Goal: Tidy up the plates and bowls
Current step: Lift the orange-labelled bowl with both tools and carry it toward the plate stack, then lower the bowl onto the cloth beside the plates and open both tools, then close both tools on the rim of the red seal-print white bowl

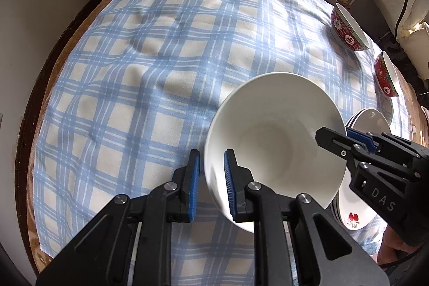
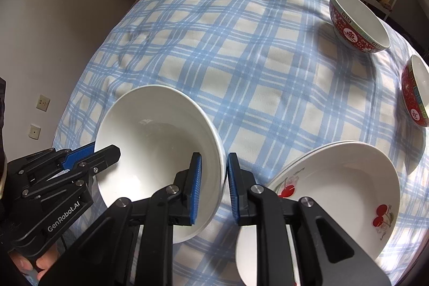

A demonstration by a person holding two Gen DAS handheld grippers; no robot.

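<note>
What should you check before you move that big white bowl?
1. Left gripper has one finger on each side of the plain white ceramic bowl's rim: ok.
2. Right gripper straddles the opposite rim: ok.
3. Both grips tight enough to carry the bowl: cannot tell.
4. Top of the stack of white plates with red cherries has nothing on it: ok.
5. Two red patterned bowls stand apart at the far right of the blue checked tablecloth, away from the white bowl: ok.
</note>
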